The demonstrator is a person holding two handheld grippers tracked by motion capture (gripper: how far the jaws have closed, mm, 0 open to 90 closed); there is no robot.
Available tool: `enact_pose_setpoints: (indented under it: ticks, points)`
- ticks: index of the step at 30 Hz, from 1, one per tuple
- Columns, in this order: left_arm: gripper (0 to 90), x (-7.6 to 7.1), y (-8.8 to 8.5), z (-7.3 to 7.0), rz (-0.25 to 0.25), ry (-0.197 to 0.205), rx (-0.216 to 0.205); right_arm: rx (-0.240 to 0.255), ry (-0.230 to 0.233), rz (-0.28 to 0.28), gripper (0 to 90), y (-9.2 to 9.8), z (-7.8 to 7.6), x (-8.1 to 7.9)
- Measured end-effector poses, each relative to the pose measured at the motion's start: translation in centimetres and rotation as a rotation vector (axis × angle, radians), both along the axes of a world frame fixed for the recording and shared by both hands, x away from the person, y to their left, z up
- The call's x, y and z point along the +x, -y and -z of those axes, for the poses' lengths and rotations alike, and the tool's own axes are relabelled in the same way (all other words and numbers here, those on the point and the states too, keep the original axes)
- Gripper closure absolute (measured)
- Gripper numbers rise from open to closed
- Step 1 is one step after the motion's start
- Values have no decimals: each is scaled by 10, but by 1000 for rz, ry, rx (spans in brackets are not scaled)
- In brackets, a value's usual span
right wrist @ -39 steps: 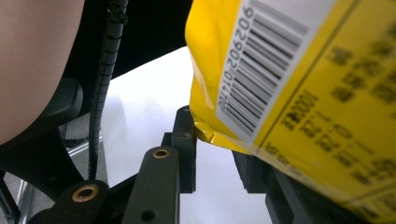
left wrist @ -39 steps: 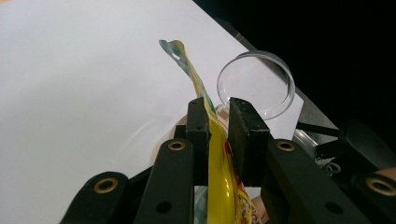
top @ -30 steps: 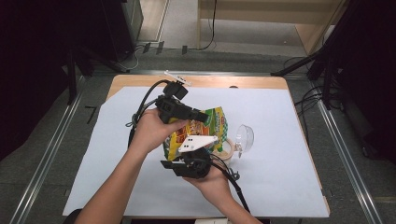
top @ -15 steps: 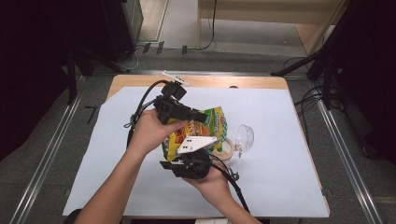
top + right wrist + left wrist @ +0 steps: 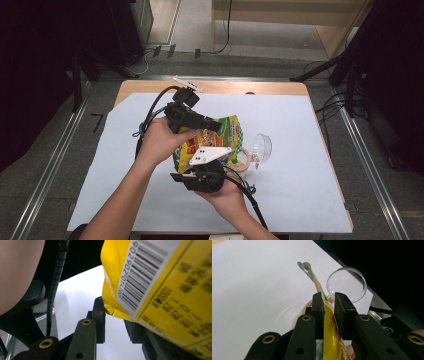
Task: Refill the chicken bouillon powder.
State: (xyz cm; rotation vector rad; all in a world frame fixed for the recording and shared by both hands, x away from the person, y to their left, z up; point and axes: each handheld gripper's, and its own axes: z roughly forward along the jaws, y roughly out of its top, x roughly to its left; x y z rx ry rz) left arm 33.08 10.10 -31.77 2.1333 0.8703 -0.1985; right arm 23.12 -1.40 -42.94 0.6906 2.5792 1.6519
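Observation:
A yellow snack bag [image 5: 222, 134] is held up over the white sheet between both hands. My left gripper [image 5: 216, 127] comes in from the left, and in the left gripper view its jaws [image 5: 329, 296] are shut on the bag's thin upper edge [image 5: 327, 322]. My right gripper [image 5: 206, 167], with its grey plate on top, sits under the bag. In the right gripper view the jaws of that gripper [image 5: 115, 315] stand apart, white sheet shows between them, and the bag's barcode corner [image 5: 150, 277] hangs just above and covers the right jaw.
A clear plastic bowl [image 5: 261, 147] lies on its side right of the bag, also seen past the left jaws [image 5: 347, 283]. A roll of tape [image 5: 243, 159] lies beside it. The white sheet [image 5: 300, 190] covers the wooden table; cables trail from both grippers.

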Motion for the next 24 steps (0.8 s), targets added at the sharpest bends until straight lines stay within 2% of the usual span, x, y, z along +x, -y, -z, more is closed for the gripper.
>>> enact_pose_setpoints:
  ticks: [24]
  points:
    - [786, -1, 1, 0, -1, 10, 7, 3, -5, 2, 732, 0, 1, -1]
